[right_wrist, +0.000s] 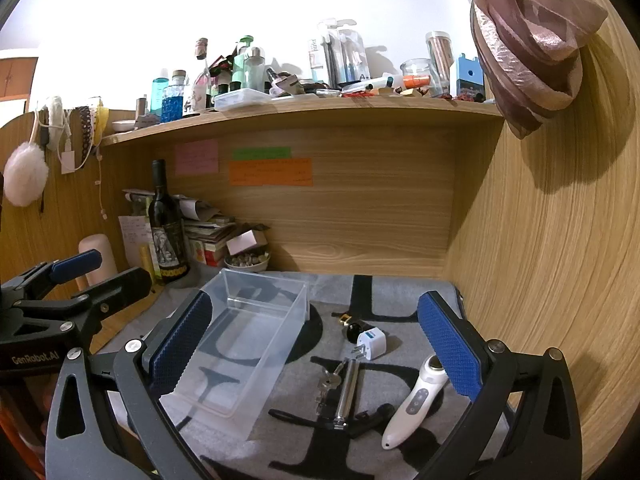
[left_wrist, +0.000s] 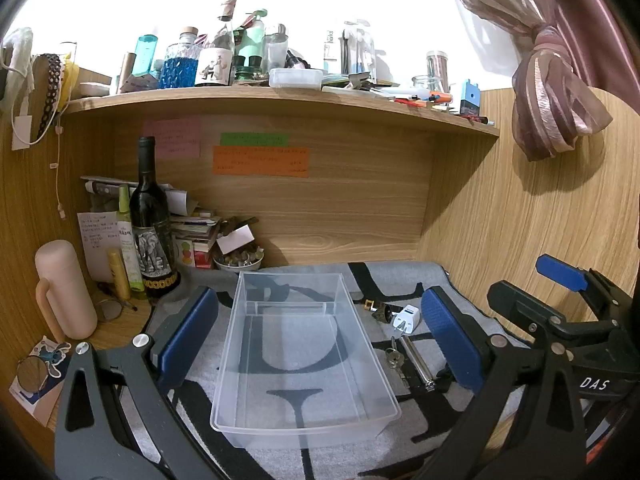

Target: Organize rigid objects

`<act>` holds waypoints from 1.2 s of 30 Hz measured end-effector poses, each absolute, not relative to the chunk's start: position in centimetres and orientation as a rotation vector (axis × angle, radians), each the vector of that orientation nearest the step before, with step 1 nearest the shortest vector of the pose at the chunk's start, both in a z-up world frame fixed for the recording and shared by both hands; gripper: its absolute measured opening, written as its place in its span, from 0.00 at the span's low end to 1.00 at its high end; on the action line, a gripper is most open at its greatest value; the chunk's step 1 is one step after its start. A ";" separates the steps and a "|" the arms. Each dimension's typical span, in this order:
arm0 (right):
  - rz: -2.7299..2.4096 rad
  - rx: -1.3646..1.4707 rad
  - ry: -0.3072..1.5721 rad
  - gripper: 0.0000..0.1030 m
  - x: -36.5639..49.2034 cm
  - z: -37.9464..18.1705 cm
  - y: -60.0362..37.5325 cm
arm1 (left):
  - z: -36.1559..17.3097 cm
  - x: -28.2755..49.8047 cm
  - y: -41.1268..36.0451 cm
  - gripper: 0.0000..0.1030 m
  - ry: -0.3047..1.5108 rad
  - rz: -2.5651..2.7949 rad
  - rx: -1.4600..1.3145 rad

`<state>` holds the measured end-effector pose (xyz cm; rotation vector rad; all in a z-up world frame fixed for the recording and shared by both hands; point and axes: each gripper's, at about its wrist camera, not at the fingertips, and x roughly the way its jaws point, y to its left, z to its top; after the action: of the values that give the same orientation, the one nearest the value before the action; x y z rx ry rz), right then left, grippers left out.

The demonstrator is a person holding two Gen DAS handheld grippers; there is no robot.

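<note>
An empty clear plastic bin (left_wrist: 304, 426) (right_wrist: 256, 304) stands on a grey mat with black letters. My left gripper (left_wrist: 320, 336) is open, hovering with a blue pad on either side of the bin. To the bin's right lie a white plug adapter (left_wrist: 406, 316) (right_wrist: 370, 344), a small black-and-gold part (right_wrist: 350, 325), keys (right_wrist: 330, 380), a metal tube (left_wrist: 416, 360) (right_wrist: 346, 392) and a white handheld device (right_wrist: 416, 400). Above these loose items my right gripper (right_wrist: 316, 352) is open and holds nothing. Each gripper shows at the edge of the other's view.
A wine bottle (left_wrist: 152, 224), a pink flask (left_wrist: 64, 288), a bowl (left_wrist: 240, 262) and stacked papers crowd the back left corner. A cluttered wooden shelf (left_wrist: 280, 100) overhangs the desk. A wooden side wall (right_wrist: 540, 260) closes the right.
</note>
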<state>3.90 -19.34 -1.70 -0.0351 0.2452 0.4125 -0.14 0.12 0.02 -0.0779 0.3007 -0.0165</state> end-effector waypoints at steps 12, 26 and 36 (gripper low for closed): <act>0.406 -0.034 0.249 1.00 4.0 -1.9 -19.2 | 0.0 0.3 0.2 1.00 0.317 -0.029 -0.079; 0.359 0.052 0.393 0.80 9.6 -4.1 -20.0 | -2.7 5.8 4.5 0.73 0.476 0.021 -0.117; 0.265 0.029 0.487 0.61 12.8 -6.3 -20.8 | -7.1 11.7 9.1 0.46 0.700 0.063 -0.139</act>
<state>12.84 -20.77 -6.32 0.0288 0.4866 0.2647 11.69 9.13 -7.11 -0.1389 0.7000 0.0634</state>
